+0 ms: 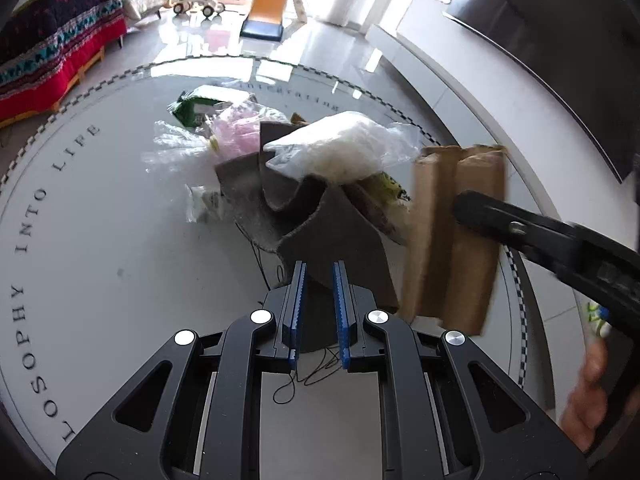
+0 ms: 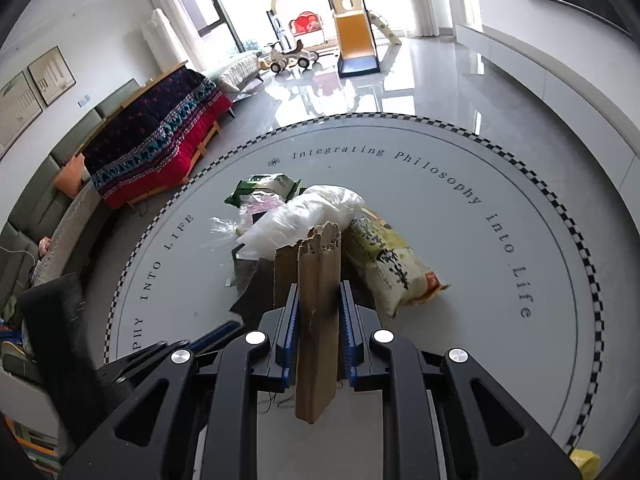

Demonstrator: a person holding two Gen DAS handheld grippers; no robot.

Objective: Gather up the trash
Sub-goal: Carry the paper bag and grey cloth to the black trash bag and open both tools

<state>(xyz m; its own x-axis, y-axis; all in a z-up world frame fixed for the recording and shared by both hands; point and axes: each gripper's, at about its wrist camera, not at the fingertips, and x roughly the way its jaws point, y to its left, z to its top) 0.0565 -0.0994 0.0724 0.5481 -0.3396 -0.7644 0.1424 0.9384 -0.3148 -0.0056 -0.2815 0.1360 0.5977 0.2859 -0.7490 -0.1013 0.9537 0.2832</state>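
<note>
Left gripper [image 1: 320, 270]: black, two-fingered, blue-padded, angled steeply down over the round grey tabletop with a checkered rim and printed lettering [image 1: 100, 248]. Jaws nearly together, nipping the near edge of a limp sheet of dark grey felt-like fabric [image 1: 344, 236], loose black threads trailing beneath. Fabric running away from the pads into the heap of rubbish, folded over itself.

Right gripper [image 2: 319, 292]: same build, likewise tilted down. Pads pressed against both sides of a folded strip of brown corrugated cardboard with a torn top edge [image 2: 318, 312], held upright and off the table. From the left wrist view, that cardboard [image 1: 456, 232] off to the right, clamped by the black finger reaching in from the side. Blurred hand [image 1: 592, 396] at the lower right edge, wrapped round the right gripper's handle.

No bin or bag for collecting in view. Trash heaped near the middle of the table: crumpled clear plastic bag with white filling [image 1: 340, 148] lying on top of the grey fabric; pinkish transparent wrapper [image 1: 236, 136] behind it; green printed packet [image 1: 192, 110] farthest back; yellow and white printed sack [image 2: 388, 264] lying on its side to the right, just beside the cardboard; flat clear film [image 1: 172, 148] on the left edge of the heap.
</note>
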